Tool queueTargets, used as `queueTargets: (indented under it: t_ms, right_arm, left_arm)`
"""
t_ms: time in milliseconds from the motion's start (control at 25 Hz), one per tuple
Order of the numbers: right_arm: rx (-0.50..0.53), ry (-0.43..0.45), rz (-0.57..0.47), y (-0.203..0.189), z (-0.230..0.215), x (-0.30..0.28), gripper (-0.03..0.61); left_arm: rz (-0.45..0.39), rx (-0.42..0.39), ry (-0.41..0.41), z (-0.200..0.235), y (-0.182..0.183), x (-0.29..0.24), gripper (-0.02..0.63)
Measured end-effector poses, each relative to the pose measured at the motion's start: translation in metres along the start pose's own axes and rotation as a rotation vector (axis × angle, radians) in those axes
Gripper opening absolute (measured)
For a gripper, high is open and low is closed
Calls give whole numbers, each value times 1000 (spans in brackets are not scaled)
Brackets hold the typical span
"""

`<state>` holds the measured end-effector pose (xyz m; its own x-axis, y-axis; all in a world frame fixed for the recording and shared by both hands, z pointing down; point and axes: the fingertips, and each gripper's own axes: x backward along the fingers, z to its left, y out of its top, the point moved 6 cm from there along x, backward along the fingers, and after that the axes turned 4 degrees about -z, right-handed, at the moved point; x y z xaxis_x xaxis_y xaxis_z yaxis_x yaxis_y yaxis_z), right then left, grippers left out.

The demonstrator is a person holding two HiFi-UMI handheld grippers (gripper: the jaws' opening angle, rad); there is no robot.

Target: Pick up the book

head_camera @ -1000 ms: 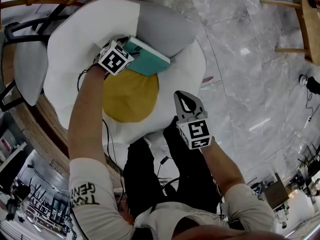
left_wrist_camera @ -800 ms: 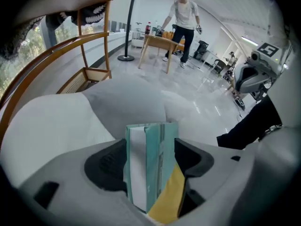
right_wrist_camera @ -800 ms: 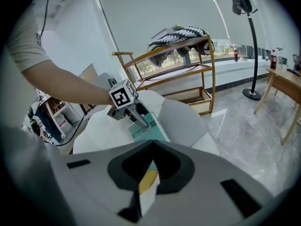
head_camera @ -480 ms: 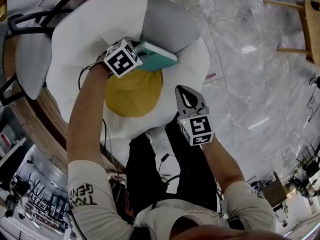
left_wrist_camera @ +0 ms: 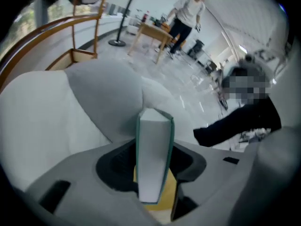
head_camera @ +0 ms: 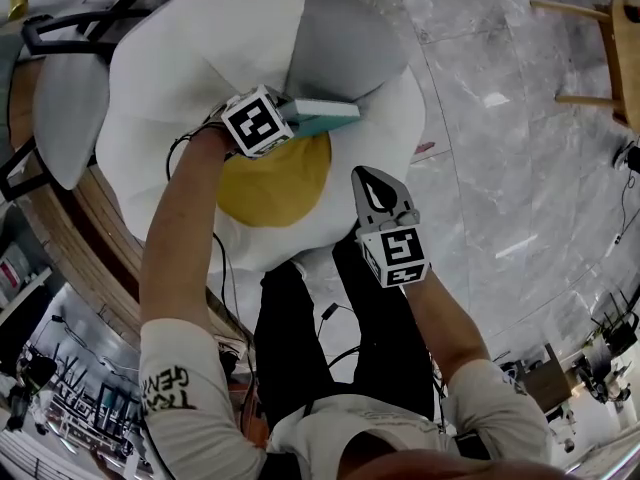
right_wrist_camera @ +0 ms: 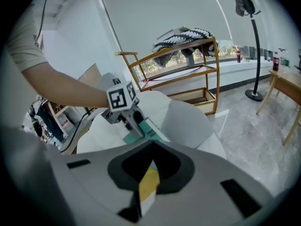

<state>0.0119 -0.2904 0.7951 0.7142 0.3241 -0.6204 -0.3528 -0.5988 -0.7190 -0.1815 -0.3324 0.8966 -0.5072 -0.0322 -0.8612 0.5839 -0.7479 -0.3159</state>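
Above egg-shaped cushion, left gripper grips teal book; sleeve print unreadable.

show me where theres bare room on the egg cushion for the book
Free: the yellow yolk below the left gripper, and the white rim to its left. Crowded: upper right, where the grey cushion meets the held book.

Fried-egg cushion, white with yellow centre; grey pillow lies on far edge; marble floor beside.
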Motion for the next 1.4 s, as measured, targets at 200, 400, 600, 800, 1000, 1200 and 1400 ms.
queueTargets:
  t_ms: [200, 400, 600, 800, 1000, 1200, 1400]
  right_arm:
    - [11, 5, -7, 5, 9, 3, 28]
    - [23, 1, -14, 7, 18, 10, 28]
    - [44, 2, -33, 17, 37, 18, 28]
    - [62, 2, -50, 36, 65, 38, 28]
    - [99, 12, -68, 58, 102, 57, 26]
    - [158, -3, -116, 100, 142, 77, 27]
    - [173, -29, -178, 142, 180, 114, 27]
  left_arm:
    - [-9, -109, 45, -27, -20, -17, 176]
    - [-39, -119, 85, -37, -27, -12, 172]
    - [-96, -67, 143, -55, -42, 5, 170]
    - [-158, 61, 199, -96, -66, 30, 170]
    - [-326, 257, 313, -139, -80, 73, 170]
    - [-520, 415, 469, -174, -71, 140, 170]
    - [-687, 488, 608, -218, -58, 223, 170]
